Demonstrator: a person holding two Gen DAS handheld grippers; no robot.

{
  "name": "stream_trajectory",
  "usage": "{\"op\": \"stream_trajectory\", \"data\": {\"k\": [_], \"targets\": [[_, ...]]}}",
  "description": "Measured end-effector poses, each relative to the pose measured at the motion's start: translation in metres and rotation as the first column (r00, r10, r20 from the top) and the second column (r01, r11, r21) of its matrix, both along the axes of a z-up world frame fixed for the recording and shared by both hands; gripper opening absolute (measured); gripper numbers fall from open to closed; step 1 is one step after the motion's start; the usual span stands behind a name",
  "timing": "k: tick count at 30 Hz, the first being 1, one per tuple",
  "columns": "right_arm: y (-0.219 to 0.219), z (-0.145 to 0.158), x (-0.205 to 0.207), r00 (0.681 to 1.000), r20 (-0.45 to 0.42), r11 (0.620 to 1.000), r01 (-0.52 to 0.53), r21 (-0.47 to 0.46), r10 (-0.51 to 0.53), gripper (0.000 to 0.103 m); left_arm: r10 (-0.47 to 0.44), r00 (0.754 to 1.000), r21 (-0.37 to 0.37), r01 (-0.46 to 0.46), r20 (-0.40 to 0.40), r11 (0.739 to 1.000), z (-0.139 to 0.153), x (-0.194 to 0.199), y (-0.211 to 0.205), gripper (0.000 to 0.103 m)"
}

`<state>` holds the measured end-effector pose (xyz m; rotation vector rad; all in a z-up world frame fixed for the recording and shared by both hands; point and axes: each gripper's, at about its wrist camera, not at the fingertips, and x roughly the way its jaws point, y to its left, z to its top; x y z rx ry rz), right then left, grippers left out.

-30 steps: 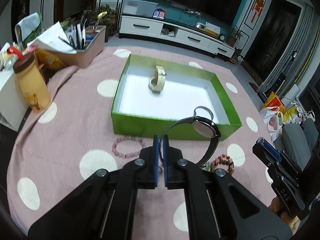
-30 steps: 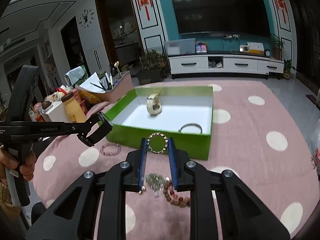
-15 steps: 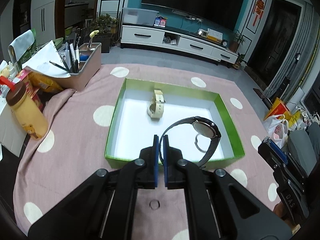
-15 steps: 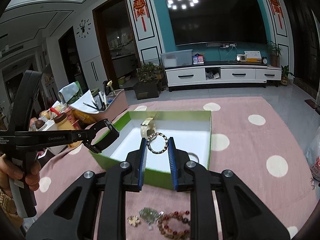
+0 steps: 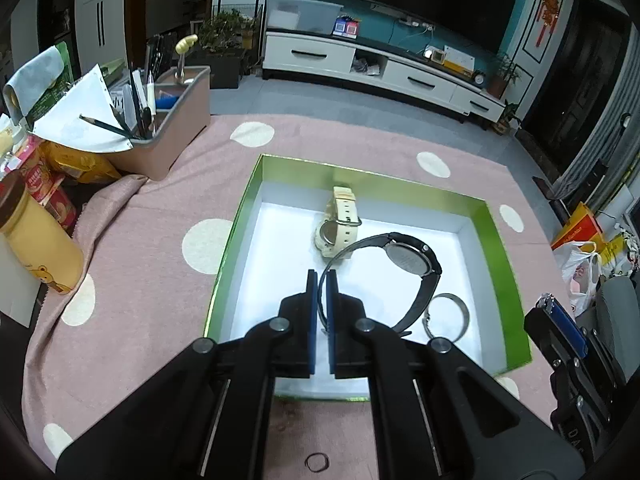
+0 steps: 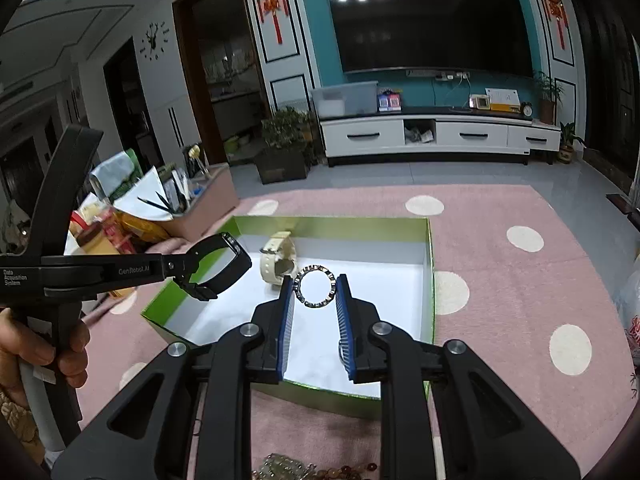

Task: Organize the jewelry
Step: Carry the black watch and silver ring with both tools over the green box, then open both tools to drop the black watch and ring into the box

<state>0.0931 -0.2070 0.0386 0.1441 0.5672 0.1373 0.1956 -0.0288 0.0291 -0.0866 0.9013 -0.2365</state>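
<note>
A green box (image 5: 500, 248) with a white floor lies on the pink dotted cloth. In it stand a cream watch (image 5: 338, 226) and a silver bangle (image 5: 446, 316). My left gripper (image 5: 322, 280) is shut on the strap of a black watch (image 5: 412, 260), which hangs over the box floor. From the right wrist view the same black watch (image 6: 218, 266) shows at the left, held above the box's near-left corner. My right gripper (image 6: 316, 280) is shut on a small studded bracelet (image 6: 316, 287), upright between its pads above the green box (image 6: 430, 280), close to the cream watch (image 6: 278, 260).
A small dark ring (image 5: 317, 462) lies on the cloth near me. Beaded bracelets (image 6: 312, 470) lie in front of the box. A pink desk organiser (image 5: 168, 128) with pens, a yellow bottle (image 5: 38, 240) and snack packs crowd the left edge. A hand (image 6: 36, 348) holds the left tool.
Both grippers moved forward from the cloth in front of the box to over its inside, each carrying its piece. The loose bracelets dropped out of the left wrist view.
</note>
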Motion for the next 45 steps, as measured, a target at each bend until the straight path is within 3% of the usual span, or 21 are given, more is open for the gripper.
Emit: {"op": "stream_trajectory", "data": {"k": [17, 21, 25, 27, 29, 37, 39, 45], "targets": [[-0.003, -0.027, 0.034, 0.993, -0.111, 0.999, 0.032, -0.023, -0.035, 0.021, 0.0, 0.999, 0.127, 0.005, -0.04, 0.992, -0.034, 0.017, -0.017, 0.005], [-0.004, -0.029, 0.039, 0.991, -0.131, 0.999, 0.036, -0.026, -0.039, 0.021, -0.01, 0.999, 0.142, 0.015, -0.037, 0.99, -0.034, 0.016, -0.021, 0.011], [-0.006, -0.032, 0.038, 0.989, -0.137, 0.999, 0.048, -0.023, -0.051, 0.028, -0.013, 1.0, 0.152, 0.017, -0.026, 0.988, -0.032, 0.014, -0.023, 0.013], [-0.007, -0.031, 0.037, 0.989, -0.135, 0.998, 0.057, -0.026, -0.06, 0.037, -0.012, 1.0, 0.15, 0.015, -0.025, 0.989, -0.032, 0.014, -0.023, 0.028], [-0.009, -0.03, 0.035, 0.989, -0.131, 0.998, 0.063, -0.016, -0.065, 0.037, -0.011, 1.0, 0.142, 0.013, -0.021, 0.99, -0.03, 0.012, -0.021, 0.036], [-0.01, -0.018, 0.015, 0.993, -0.097, 0.998, 0.066, -0.009, -0.066, 0.045, -0.011, 1.0, 0.142, 0.011, -0.001, 0.99, -0.021, 0.001, -0.015, 0.056], [-0.009, -0.016, 0.009, 0.993, -0.092, 0.998, 0.067, -0.008, -0.068, 0.058, -0.012, 1.0, 0.139, 0.011, 0.007, 0.99, -0.017, -0.004, -0.013, 0.064], [-0.007, -0.014, -0.019, 0.993, -0.09, 0.997, 0.077, -0.008, -0.078, 0.071, -0.01, 1.0, 0.114, 0.009, 0.014, 0.993, -0.01, -0.028, -0.003, 0.078]]}}
